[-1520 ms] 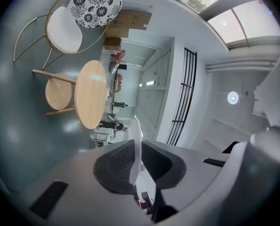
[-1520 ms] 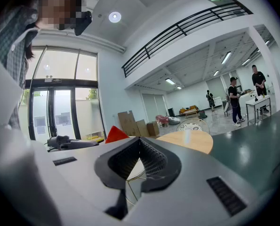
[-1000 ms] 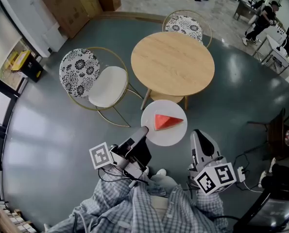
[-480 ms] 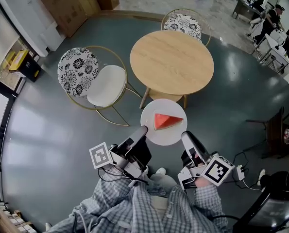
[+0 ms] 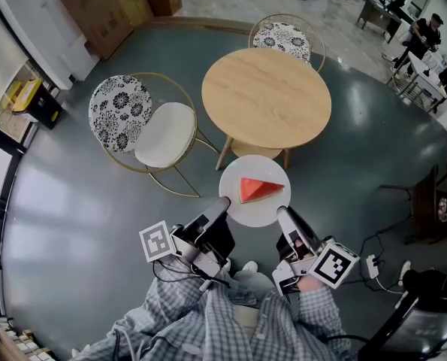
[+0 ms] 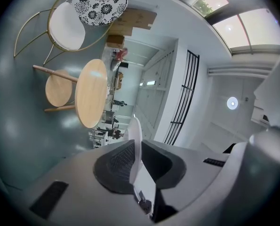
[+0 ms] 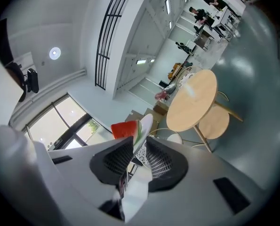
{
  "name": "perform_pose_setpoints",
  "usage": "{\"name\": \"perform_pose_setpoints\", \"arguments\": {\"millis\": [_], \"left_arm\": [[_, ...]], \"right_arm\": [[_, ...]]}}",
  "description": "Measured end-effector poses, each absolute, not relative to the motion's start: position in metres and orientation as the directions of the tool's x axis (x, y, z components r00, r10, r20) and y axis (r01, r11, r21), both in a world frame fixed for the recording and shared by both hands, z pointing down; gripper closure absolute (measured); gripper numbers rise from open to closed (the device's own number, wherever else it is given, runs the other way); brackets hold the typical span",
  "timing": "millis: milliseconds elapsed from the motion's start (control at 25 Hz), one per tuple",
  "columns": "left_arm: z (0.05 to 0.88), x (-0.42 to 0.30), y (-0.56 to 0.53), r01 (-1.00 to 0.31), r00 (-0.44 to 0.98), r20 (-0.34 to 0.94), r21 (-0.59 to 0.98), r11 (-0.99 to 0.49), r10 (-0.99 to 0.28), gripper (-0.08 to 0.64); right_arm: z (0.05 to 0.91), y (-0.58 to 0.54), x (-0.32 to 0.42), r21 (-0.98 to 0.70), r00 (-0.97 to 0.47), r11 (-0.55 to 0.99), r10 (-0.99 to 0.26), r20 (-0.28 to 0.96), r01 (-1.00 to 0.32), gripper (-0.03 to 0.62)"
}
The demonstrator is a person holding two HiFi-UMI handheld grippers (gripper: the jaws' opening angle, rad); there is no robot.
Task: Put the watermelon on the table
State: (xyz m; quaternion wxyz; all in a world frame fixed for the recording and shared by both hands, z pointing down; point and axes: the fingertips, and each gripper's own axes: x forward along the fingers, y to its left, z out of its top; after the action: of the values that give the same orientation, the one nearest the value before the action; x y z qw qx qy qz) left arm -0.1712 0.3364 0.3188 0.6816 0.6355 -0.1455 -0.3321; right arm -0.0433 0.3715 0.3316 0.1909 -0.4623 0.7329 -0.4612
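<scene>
the watermelon [image 5: 259,189] – a red wedge with a thin green rind – lies on a round white plate [image 5: 246,210] that is carried in the air between both grippers, over the grey-blue floor [image 5: 80,201]. the left gripper [image 5: 221,203] pinches the plate's near-left rim; in the left gripper view its dark ribbed pads are pressed onto the thin white edge from both sides. the right gripper [image 5: 282,213] clamps the near-right rim the same way, and in the right gripper view the wedge [image 7: 125,128] sits just past its jaws on the plate [image 7: 144,126]. the plate is not on the round wooden tabletop [image 5: 267,96] – in the head view it sits just short of the near edge, over the table's legs. a chair with a floral back [image 5: 122,111] stands to the left of the table, and a second one [image 5: 283,40] (same pattern) behind it.
</scene>
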Motion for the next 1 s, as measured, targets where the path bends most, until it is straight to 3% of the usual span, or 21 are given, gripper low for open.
{"name": "perform_pose_setpoints", "arguments": {"millis": [1000], "left_arm": [[0.328,-0.193,0.34,0.254,0.791,-0.202,0.967,0.009,-0.577,0.521]], "right_arm": [[0.335,0.389,-0.07,-0.832,-0.401,0.092,-0.901,0.164,-0.547,0.5]]}}
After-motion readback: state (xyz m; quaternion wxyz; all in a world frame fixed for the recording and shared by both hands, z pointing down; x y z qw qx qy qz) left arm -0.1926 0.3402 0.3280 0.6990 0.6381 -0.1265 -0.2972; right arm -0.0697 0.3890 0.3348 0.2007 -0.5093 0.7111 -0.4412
